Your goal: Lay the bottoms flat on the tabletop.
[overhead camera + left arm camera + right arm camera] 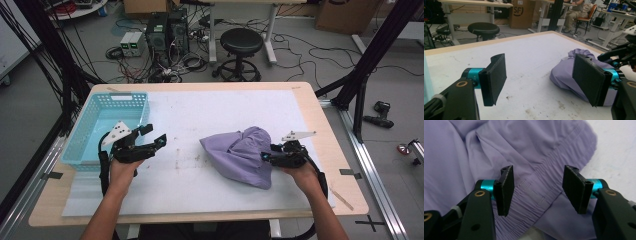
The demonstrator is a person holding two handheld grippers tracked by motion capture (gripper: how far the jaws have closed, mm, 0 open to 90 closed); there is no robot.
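Observation:
A crumpled lilac garment [243, 154] lies on the white table cover, right of the middle. My right gripper [266, 156] is at its right edge, pointing left at it. In the right gripper view the jaws stand open [537, 190] just above the garment's gathered elastic waistband [534, 195], with no cloth pinched between the pads. My left gripper [153, 136] hovers open over bare table, right of the blue basket, and nothing sits between its pads [541, 77]. From the left gripper view the garment [569, 72] lies beyond the right jaw.
A light blue plastic basket [88, 131] stands at the table's left edge, close behind my left hand. The white cover [200, 115] spans most of the wooden table. A black stool [241, 42] and cables are on the floor beyond the far edge.

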